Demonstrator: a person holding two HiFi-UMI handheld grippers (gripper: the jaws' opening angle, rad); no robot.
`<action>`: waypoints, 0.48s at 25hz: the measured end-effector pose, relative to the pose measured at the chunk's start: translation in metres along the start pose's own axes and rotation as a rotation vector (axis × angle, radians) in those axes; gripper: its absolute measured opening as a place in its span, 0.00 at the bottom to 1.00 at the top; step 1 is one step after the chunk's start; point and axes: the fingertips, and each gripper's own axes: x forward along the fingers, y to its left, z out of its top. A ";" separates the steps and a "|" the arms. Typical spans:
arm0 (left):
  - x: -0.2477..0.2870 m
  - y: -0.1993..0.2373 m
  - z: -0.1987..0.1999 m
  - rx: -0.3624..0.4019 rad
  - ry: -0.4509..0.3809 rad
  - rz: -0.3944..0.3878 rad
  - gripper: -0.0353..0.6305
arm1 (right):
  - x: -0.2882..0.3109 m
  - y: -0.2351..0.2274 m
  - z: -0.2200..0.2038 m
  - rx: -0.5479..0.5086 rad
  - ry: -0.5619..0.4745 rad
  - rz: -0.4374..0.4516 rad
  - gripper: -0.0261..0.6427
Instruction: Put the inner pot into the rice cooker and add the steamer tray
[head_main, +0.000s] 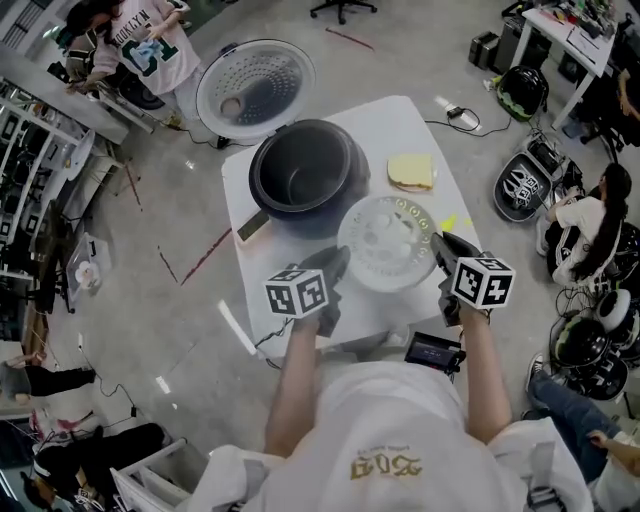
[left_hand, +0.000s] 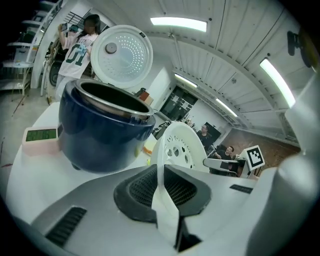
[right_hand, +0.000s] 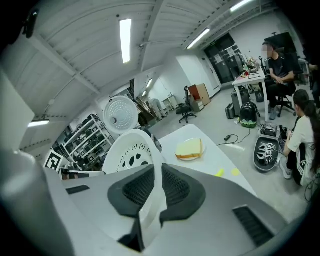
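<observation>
The white perforated steamer tray (head_main: 388, 243) hangs above the white table (head_main: 400, 130), held from both sides. My left gripper (head_main: 337, 268) is shut on its left rim, and the tray (left_hand: 176, 147) stands edge-on between the dark pads in the left gripper view. My right gripper (head_main: 440, 252) is shut on the right rim, with the tray (right_hand: 131, 152) pinched the same way. Just beyond the tray stands the dark blue rice cooker (head_main: 305, 168) with the dark inner pot (left_hand: 107, 100) inside and its white lid (head_main: 255, 85) swung open.
A pale yellow sponge-like block (head_main: 410, 172) lies at the table's far right. A small device with a screen (head_main: 432, 351) sits at the near edge. Bags, helmets and seated people (head_main: 590, 225) crowd the floor to the right; another person (head_main: 140, 45) stands beyond the cooker.
</observation>
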 end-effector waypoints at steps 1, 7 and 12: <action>-0.003 -0.001 0.004 0.003 -0.012 0.000 0.14 | -0.001 0.003 0.004 -0.004 -0.006 0.009 0.12; -0.019 -0.011 0.028 0.011 -0.097 0.011 0.13 | -0.005 0.022 0.029 -0.028 -0.045 0.064 0.12; -0.038 -0.020 0.049 0.026 -0.148 0.014 0.13 | -0.008 0.042 0.052 -0.052 -0.070 0.109 0.12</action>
